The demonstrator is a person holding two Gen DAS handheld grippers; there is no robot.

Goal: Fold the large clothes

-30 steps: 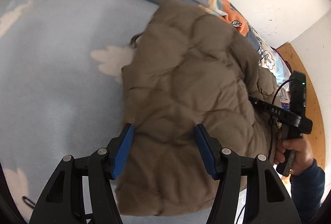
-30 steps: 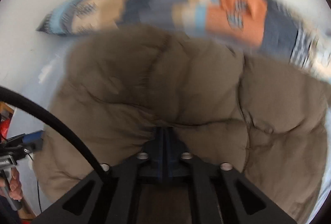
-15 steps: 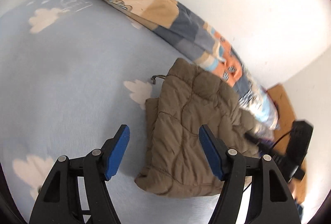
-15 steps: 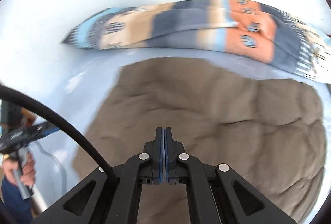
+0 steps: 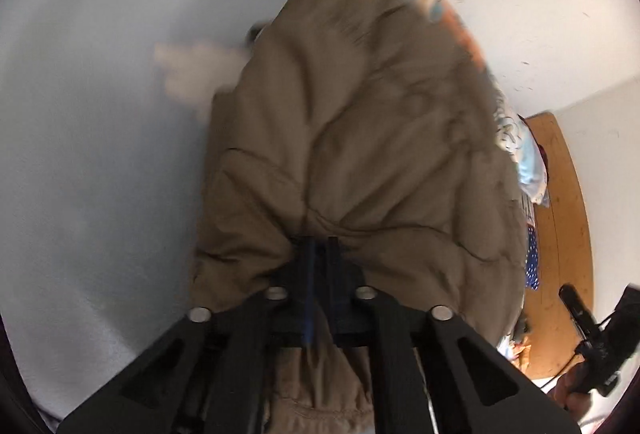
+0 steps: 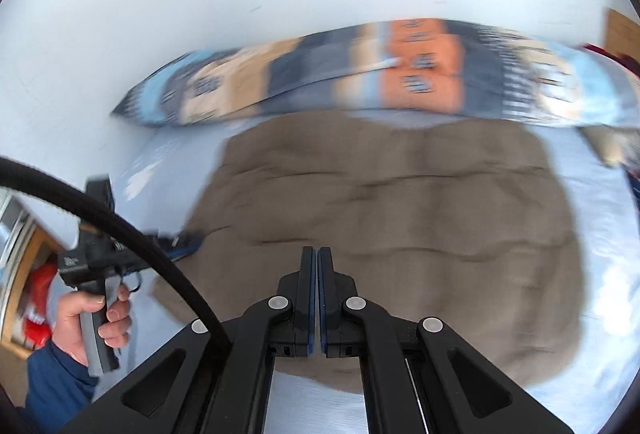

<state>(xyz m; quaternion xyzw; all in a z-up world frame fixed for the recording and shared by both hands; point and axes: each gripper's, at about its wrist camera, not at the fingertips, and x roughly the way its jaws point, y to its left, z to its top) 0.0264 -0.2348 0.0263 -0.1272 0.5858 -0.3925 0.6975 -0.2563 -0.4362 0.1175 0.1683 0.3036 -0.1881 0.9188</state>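
Your left gripper (image 5: 320,250) has just clamped its fingers onto the near edge of the brown padded jacket (image 5: 360,121), which bunches around them; half a second ago they stood wide with nothing between. Your right gripper (image 6: 318,262) is clenched on nothing, hanging above the jacket on the bed (image 6: 608,218). You look set to lift that edge for another fold.

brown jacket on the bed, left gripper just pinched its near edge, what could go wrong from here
1. The left gripper holds only a small bunch of the puffy brown jacket, so it may slip out when lifted.
2. The right gripper is shut and empty, so a one-sided pull could skew the fold.
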